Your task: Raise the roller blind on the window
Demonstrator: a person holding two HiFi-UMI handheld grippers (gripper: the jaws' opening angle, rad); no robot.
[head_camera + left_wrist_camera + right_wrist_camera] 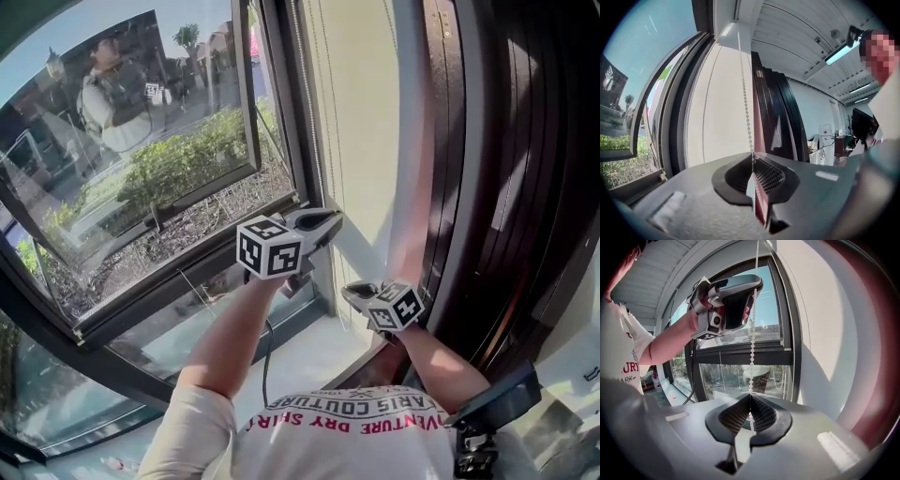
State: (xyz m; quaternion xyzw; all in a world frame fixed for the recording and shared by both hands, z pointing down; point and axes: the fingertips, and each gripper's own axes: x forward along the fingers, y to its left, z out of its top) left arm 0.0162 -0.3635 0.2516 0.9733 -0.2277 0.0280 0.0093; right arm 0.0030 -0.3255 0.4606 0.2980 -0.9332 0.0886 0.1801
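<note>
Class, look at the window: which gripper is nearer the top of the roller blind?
Left. The left gripper is shut on the bead chain higher up, closer to the top of the roller blind. The right gripper is shut on the same chain directly below it.

Head view: taken from above, facing steeply down at the window (141,159), with the left gripper (330,225) farther off and the right gripper (352,292) nearer, at right. Left gripper view: mounted close behind its own jaws, facing level along them at the roller blind (717,108) and bead chain (746,112). Right gripper view: set lower on the same chain, close behind its jaws, facing the window, left gripper high in frame. Shared by all three: blind and window frame.
</note>
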